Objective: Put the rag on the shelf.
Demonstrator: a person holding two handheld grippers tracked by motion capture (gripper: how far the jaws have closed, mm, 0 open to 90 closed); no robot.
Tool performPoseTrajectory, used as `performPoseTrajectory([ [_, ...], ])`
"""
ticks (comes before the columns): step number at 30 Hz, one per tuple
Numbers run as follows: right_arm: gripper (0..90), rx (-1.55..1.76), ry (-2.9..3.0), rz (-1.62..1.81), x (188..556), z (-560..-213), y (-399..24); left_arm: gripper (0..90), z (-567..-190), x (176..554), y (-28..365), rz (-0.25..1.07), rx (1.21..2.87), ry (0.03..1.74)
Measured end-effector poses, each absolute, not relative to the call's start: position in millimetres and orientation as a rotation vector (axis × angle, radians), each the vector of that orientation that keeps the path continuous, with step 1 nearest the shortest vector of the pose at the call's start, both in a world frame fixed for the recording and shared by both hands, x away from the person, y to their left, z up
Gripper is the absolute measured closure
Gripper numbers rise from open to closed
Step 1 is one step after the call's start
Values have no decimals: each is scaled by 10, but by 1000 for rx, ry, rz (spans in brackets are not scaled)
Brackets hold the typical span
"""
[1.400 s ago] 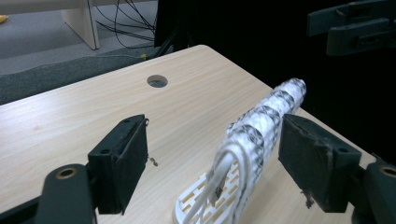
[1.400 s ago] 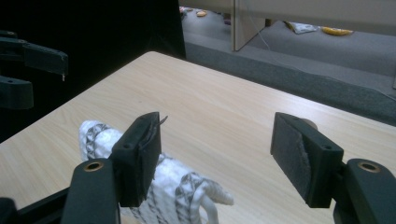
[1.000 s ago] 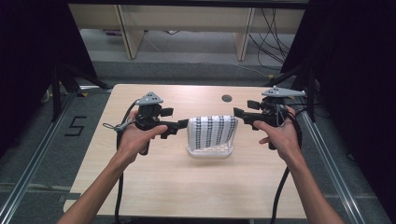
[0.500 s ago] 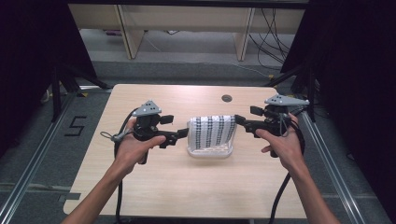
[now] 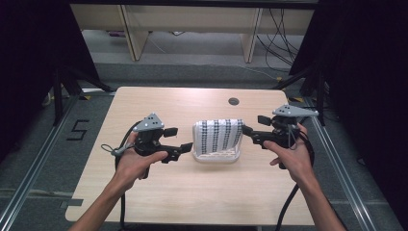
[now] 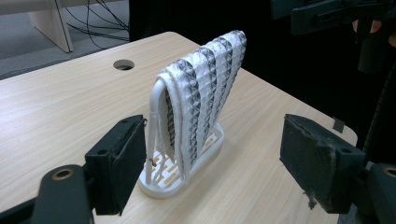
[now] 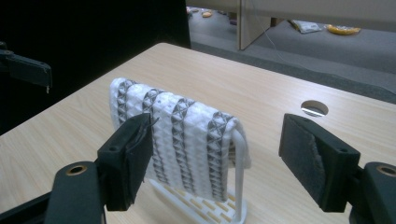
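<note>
Striped cloth (image 5: 220,135) draped over a white rack (image 5: 216,156) sits between left gripper (image 5: 185,140) and right gripper (image 5: 246,124), both wide open.

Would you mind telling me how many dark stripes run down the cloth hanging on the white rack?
4 on the side of the cloth that the right gripper view shows, spaced evenly across its width over the white rack. Others may be hidden at the edges.

High overview, two close side views
</note>
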State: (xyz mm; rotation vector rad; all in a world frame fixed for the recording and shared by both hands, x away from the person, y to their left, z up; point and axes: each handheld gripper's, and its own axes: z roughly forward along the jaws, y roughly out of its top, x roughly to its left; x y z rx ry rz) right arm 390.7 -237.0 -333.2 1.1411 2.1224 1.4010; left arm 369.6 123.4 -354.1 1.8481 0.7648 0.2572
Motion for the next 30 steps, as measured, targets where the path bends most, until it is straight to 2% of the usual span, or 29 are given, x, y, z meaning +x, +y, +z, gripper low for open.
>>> performPoseTrajectory([
  [30,255,1111,2147,1406,3758,-3505,-2312,210,-3782,3415,1337,233,1850,737],
])
